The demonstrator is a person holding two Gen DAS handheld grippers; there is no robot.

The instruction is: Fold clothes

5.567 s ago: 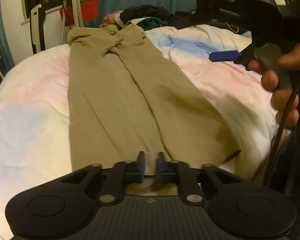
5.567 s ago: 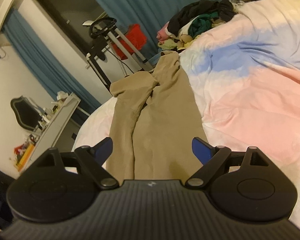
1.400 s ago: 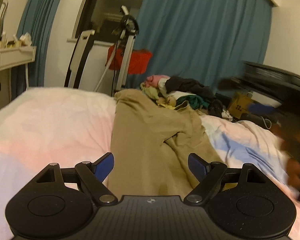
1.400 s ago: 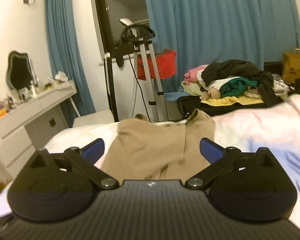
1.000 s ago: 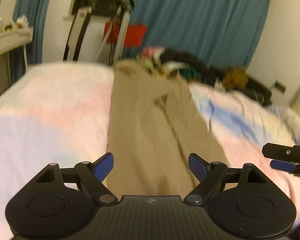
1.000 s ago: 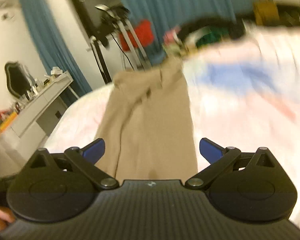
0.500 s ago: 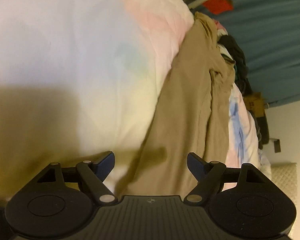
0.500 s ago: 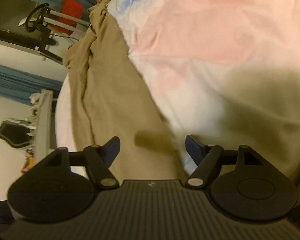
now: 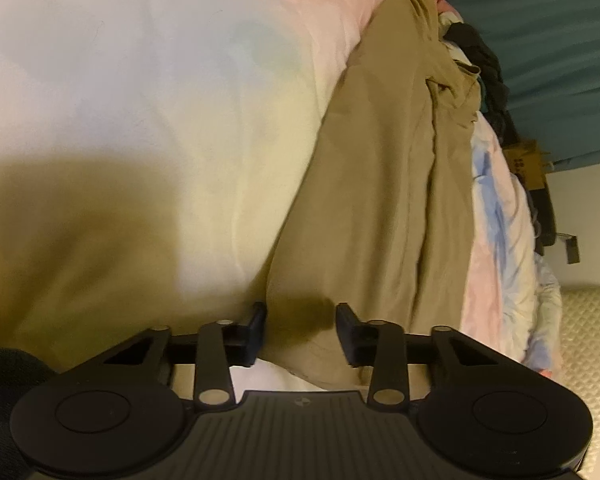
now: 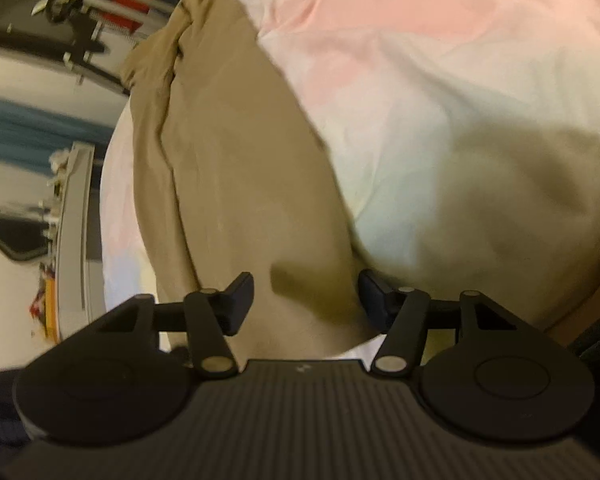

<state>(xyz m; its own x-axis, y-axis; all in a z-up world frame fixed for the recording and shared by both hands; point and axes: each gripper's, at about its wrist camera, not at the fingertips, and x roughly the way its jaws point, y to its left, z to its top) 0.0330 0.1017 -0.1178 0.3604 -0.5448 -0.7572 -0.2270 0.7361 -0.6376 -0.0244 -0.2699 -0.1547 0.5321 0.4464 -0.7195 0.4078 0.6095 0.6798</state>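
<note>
Bed (image 9: 140,80): pastel pink, blue and white cover.
Khaki trousers (image 9: 380,184): lying lengthwise on the bed, near hem at both grippers.
Left gripper (image 9: 300,322): fingers spread, straddling the hem's left corner.
Right gripper (image 10: 306,294): fingers spread over the hem's right corner.

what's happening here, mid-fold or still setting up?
Setting up a grasp, it looks like. A person holds a gripper in each hand over tan trousers laid lengthwise on a pastel bedspread. The left gripper and right gripper are both open at the garment's near end, each straddling a corner of the fabric edge. Neither has closed on the cloth, and no fold is visible yet.
</note>
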